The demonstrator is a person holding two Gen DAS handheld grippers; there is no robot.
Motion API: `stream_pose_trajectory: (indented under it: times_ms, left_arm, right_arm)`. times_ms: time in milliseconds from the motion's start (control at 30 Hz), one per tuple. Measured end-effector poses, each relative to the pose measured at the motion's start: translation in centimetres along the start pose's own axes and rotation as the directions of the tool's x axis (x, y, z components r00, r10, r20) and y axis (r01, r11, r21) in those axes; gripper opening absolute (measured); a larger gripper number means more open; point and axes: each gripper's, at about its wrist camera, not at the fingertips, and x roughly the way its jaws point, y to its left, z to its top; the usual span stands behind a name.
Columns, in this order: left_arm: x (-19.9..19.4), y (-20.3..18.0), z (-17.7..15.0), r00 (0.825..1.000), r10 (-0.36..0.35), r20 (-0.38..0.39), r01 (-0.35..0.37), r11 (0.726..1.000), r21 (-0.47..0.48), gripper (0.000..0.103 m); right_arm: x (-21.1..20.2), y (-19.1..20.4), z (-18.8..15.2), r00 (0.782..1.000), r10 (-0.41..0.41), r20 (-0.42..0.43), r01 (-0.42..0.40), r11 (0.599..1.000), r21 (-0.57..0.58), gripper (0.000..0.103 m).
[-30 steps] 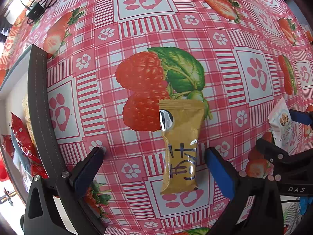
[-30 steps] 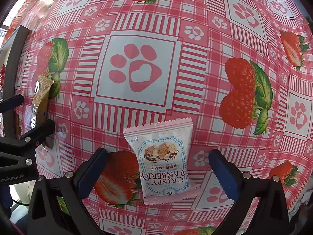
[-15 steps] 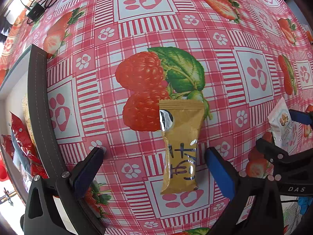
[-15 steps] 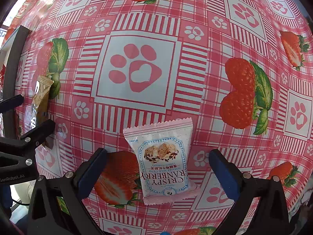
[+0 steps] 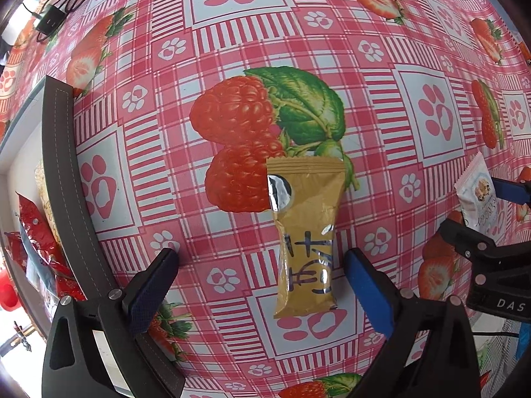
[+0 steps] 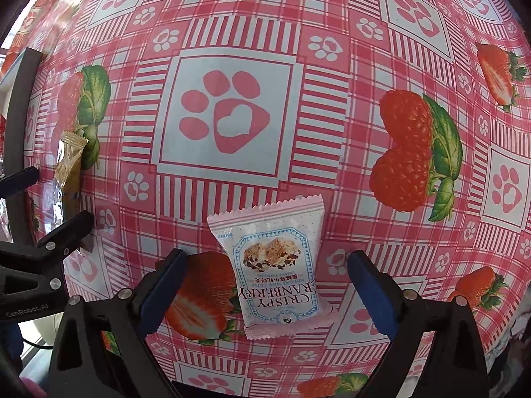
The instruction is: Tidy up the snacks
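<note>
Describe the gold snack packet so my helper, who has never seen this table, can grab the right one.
On the red checked tablecloth, find the big printed raspberry with a green leaf. The gold packet lies just below it, flat and lengthwise. Unlike the pink-and-white cranberry crisp packet, it is narrow, plain gold, with dark characters.

Both views look straight down, close above a table covered by a glossy red-and-white checked oilcloth (image 5: 232, 33) printed with paw marks, strawberries and raspberries.

The left wrist camera looks down between its own black gripper with blue pads (image 5: 262, 267) onto a gold foil snack packet (image 5: 307, 235), with the dark-rimmed storage box (image 5: 63, 172) at the table's left side filling the picture's left edge.

The right wrist camera looks between the right black gripper with blue pads (image 6: 265, 265) onto a pink-and-white cranberry crisp packet (image 6: 277, 272).

The views overlap. The left view catches that pink-and-white packet (image 5: 478, 195) and the right gripper (image 5: 478, 215) at its right edge. The right view catches the gold packet (image 6: 68, 172) and the left gripper (image 6: 46, 199) at its left edge.
</note>
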Motion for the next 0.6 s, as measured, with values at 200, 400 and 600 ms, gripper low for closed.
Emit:
stream_pose_trajectory:
  times_ms: [200,400,600]
  left_arm:
    - [-1.4,-1.3,-0.4,0.999,-0.004,0.054,0.001,0.998,0.063,0.059]
    - [-2.1,-1.9,-0.3,0.998,-0.036,0.055,0.031,0.995,0.093,0.024]
    - [-3.1,-0.8,-1.3,0.996,-0.064,0.062,0.060,0.996,0.062,0.024]
  right_arm:
    - [-1.5,-0.4,-0.5,0.999,-0.006,0.048,0.007,1.000,-0.012,0.045]
    - [-2.1,-1.2,-0.4,0.998,0.033,0.049,-0.034,0.999,0.017,0.040]
    - [-2.8,-1.4,-1.0,0.994,0.100,0.049,-0.103,0.993,0.054,0.040]
